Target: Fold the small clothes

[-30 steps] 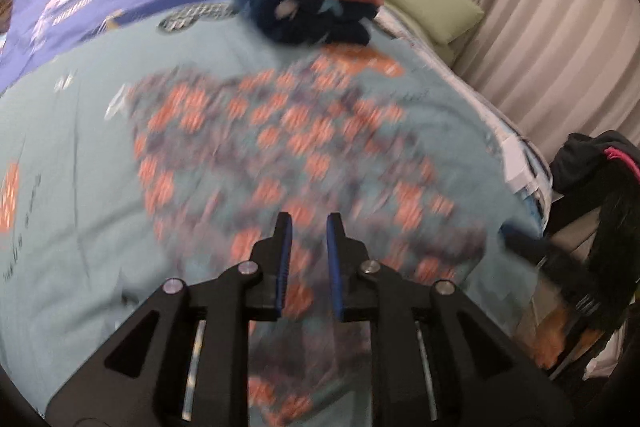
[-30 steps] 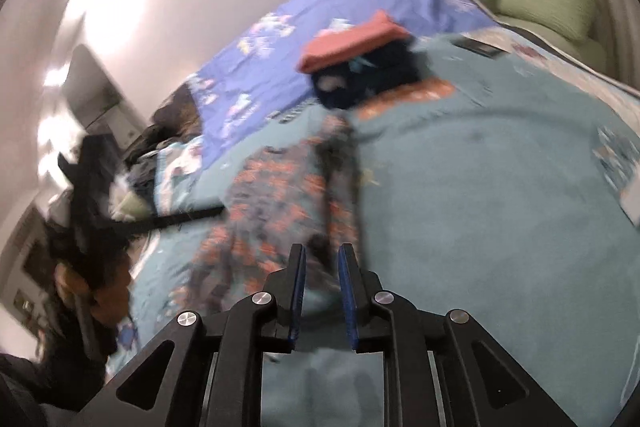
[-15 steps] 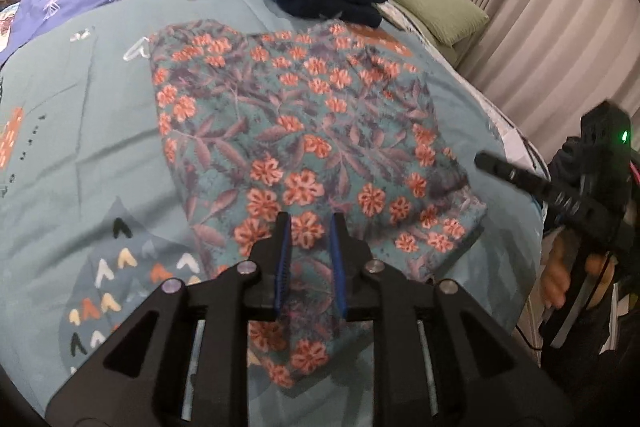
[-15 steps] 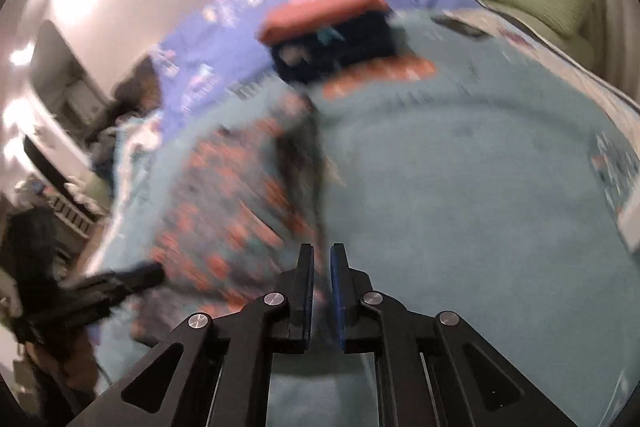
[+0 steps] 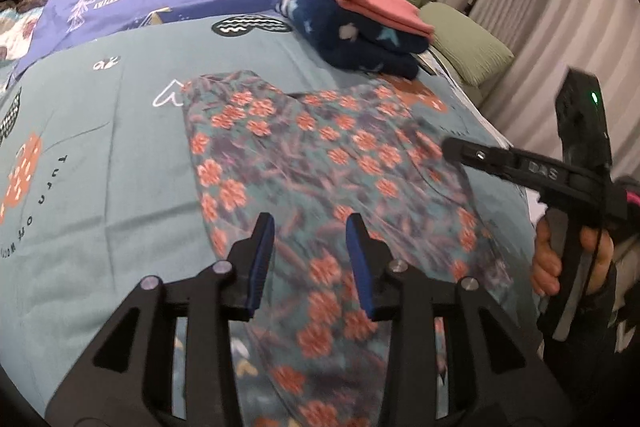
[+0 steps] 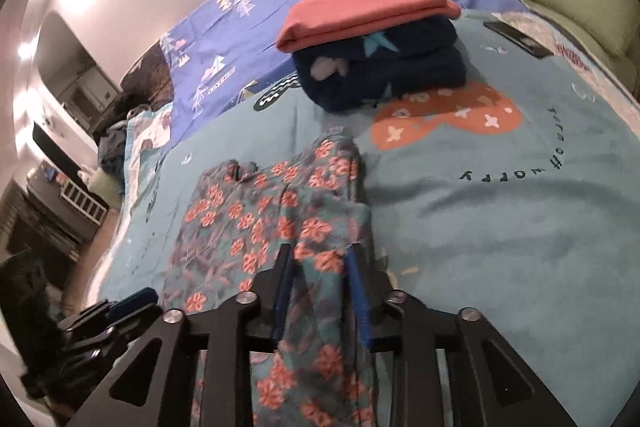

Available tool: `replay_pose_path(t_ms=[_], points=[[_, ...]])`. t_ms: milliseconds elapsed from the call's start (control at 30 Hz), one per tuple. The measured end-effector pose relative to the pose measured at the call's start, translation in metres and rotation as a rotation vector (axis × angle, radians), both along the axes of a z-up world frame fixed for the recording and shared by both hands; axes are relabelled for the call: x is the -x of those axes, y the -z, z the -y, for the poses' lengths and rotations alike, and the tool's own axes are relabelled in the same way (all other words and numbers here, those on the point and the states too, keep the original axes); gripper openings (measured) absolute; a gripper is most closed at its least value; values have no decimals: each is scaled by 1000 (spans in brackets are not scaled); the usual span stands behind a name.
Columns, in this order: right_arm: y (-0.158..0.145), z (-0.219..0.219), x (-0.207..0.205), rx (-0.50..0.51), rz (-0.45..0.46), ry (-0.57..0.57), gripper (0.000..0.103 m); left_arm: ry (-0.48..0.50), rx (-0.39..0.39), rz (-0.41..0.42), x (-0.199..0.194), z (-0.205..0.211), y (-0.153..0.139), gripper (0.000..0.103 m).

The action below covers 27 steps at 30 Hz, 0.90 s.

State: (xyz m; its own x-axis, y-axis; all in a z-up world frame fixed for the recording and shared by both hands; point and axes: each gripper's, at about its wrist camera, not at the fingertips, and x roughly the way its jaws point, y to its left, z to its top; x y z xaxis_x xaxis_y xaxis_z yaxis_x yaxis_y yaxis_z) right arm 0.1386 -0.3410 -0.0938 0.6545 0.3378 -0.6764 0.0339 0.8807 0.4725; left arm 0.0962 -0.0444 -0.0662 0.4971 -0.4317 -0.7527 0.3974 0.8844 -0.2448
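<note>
Garment count: one floral piece (image 5: 320, 163) spread mid-frame on the teal bedspread (image 5: 100, 147), two folded ones (image 5: 360, 23) stacked at upper centre. Left gripper (image 5: 310, 231) and right gripper (image 6: 320, 259) are both opening above the floral cloth, gripping nothing.

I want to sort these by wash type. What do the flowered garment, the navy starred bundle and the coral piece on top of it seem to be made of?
Flowered garment: thin, matte woven or knit cloth, probably cotton; it lies flat with soft wrinkles. Navy starred bundle: looks like thick fleece, with a fuzzy surface and bulky, rounded folds. Coral piece: smooth, matte jersey-like knit with crisp, thin folded edges. The fibre itself cannot be told.
</note>
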Motion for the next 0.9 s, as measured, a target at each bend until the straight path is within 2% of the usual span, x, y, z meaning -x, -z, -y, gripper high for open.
replay_pose_path(t_ms=[133, 200, 300, 333, 367, 467, 500, 567, 667, 767, 833, 867, 900], points=[[6, 1, -15, -51, -19, -31, 41, -18, 67, -2, -22, -5, 0, 39], [3, -4, -15, -31, -1, -65, 6, -14, 67, -12, -27, -3, 3, 40], [-8, 2, -5, 1, 98, -26, 5, -26, 20, -29, -32, -2, 16, 40], [-7, 9, -4, -2, 102, -4, 5, -31, 9, -41, -33, -4, 23, 40], [-2, 16, -8, 8, 82, 21, 5, -39, 5, -47, -34, -6, 28, 40], [31, 37, -24, 46, -98, 92, 7, -50, 39, -46, -33, -15, 32, 40], [34, 40, -23, 30, -109, 96, 7, -51, 46, -44, -31, -17, 31, 40], [27, 45, -13, -16, -70, 99, 8, -52, 44, -40, -30, -19, 28, 40], [-5, 32, 7, -34, 32, 14, 8, -70, 68, -40, -23, -27, 17, 40], [-26, -2, 26, -91, 94, -191, 9, -20, 115, -12, -10, -30, 2, 40], [-21, -26, 36, -89, 69, -292, 10, 20, 110, 10, 2, -29, -2, 44], [-13, -34, 38, -56, 35, -307, 11, 36, 101, 16, 7, -28, -2, 47], [4, -41, 37, 18, -30, -297, 11, 47, 86, 14, 11, -26, 2, 51]])
